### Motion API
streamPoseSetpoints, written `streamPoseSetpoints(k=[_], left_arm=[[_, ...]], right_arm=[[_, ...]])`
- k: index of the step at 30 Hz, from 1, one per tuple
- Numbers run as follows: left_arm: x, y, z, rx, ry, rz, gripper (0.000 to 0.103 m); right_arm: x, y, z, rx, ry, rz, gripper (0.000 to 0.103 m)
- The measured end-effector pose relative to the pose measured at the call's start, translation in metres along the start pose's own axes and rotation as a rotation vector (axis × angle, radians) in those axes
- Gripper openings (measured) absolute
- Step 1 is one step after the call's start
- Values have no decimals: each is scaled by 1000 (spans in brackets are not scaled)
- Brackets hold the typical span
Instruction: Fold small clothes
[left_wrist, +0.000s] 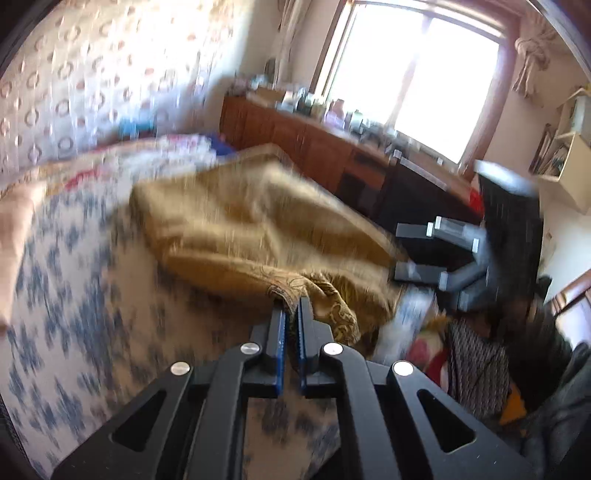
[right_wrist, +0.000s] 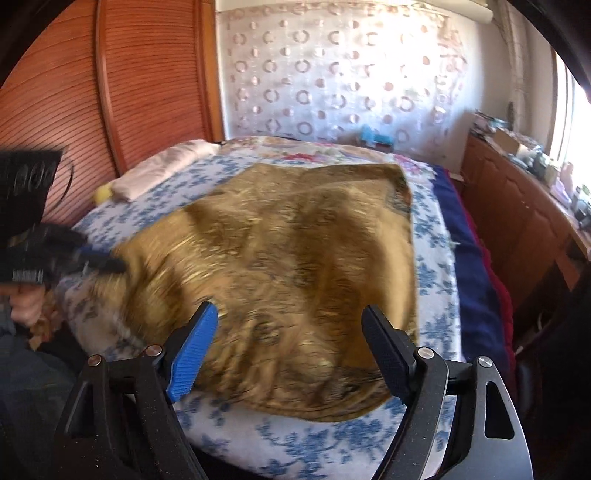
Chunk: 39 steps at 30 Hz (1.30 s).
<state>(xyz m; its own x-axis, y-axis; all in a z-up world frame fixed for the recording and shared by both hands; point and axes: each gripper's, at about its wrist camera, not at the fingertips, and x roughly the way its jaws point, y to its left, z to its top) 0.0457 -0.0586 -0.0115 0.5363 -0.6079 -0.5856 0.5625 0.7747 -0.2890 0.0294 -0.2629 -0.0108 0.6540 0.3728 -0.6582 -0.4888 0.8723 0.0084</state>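
A golden-brown patterned cloth (left_wrist: 240, 221) lies spread and rumpled on the bed's blue-flowered sheet (left_wrist: 74, 295). My left gripper (left_wrist: 291, 304) is shut on a near corner of it, and the fabric bunches between the blue pads. In the right wrist view the cloth (right_wrist: 288, 229) covers the middle of the bed (right_wrist: 432, 229). The left gripper (right_wrist: 110, 264) grips its left edge there. My right gripper (right_wrist: 290, 310) hangs open above the cloth's near part with nothing between its fingers. It also shows in the left wrist view as the right gripper (left_wrist: 406, 251), past the cloth's right edge.
A wooden cabinet (left_wrist: 295, 136) crowded with small items runs under the bright window. A folded white cloth (right_wrist: 162, 166) lies at the bed's far left by a slatted wooden panel (right_wrist: 110, 92). Mixed clothes (left_wrist: 469, 362) are piled beside the bed. A person's hand (right_wrist: 26, 302) holds the left gripper.
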Motion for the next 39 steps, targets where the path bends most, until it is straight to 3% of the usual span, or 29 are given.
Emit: streamPoseSetpoints(k=[7, 13, 23, 24, 25, 27, 35, 39], left_arm=[[-5, 3, 47, 0, -95, 1, 1], [1, 20, 59, -29, -112, 27, 1], [20, 55, 84, -100, -141, 34, 2], [21, 58, 87, -104, -142, 35, 2], [21, 62, 90, -106, -145, 39, 2], [22, 67, 93, -107, -150, 57, 2], [26, 95, 103, -114, -148, 181, 6], [27, 108, 103, -95, -138, 239, 21]], right_arm=[[-1, 18, -4, -56, 0, 52, 83], [24, 2, -11, -66, 56, -22, 83], [52, -14, 3, -114, 86, -42, 81], [52, -15, 6, -119, 80, -41, 66], [53, -18, 11, -125, 76, -36, 42], [51, -23, 24, -143, 55, -29, 15], [58, -50, 101, -189, -39, -22, 9], [94, -64, 131, -191, -8, 2, 10]])
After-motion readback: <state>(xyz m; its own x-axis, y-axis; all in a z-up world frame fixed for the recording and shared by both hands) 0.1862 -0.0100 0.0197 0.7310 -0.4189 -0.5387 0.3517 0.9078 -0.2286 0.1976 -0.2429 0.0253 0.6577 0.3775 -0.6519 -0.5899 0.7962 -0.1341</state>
